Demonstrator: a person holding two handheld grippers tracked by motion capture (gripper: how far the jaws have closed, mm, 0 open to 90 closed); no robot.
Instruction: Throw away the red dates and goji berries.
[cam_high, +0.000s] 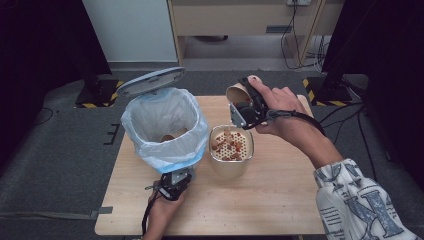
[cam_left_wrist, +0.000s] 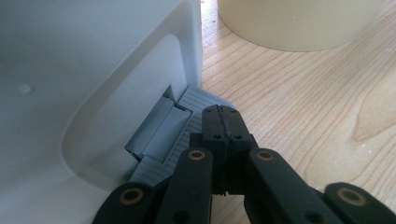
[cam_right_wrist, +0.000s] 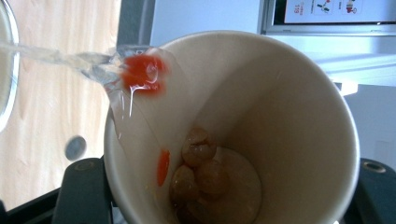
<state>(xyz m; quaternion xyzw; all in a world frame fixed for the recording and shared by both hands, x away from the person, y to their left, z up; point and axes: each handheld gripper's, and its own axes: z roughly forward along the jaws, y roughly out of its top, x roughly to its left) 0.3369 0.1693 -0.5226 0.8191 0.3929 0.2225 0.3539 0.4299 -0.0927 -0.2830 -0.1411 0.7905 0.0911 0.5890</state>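
A paper cup (cam_high: 239, 93) is gripped by the right gripper (cam_high: 246, 112) at upper centre of the high view, tilted on its side with the mouth turned down-left, above a beige container (cam_high: 231, 159) at mid-frame. The container is topped by a perforated strainer (cam_high: 229, 145) on which reddish-brown bits are lying. In the right gripper view, the cup (cam_right_wrist: 261, 116) is seen clamped between the jaws. Clear liquid (cam_right_wrist: 70, 59) is seen running over its rim at upper left, carrying a red piece (cam_right_wrist: 142, 73). Brown round pieces (cam_right_wrist: 198, 168) are left at the cup's bottom.

The left gripper (cam_high: 175, 186) is seen at lower centre-left of the high view, jaws closed together with nothing between them. In the left gripper view, its tips (cam_left_wrist: 219, 122) are pressed on the grey pedal (cam_left_wrist: 180, 133) at the foot of the white bin (cam_left_wrist: 93, 84). The bin (cam_high: 165, 130), left of the container, is lined with a bluish bag (cam_high: 192, 145); its lid (cam_high: 150, 81) is raised at upper left. All is set on a wooden table (cam_high: 280, 200).
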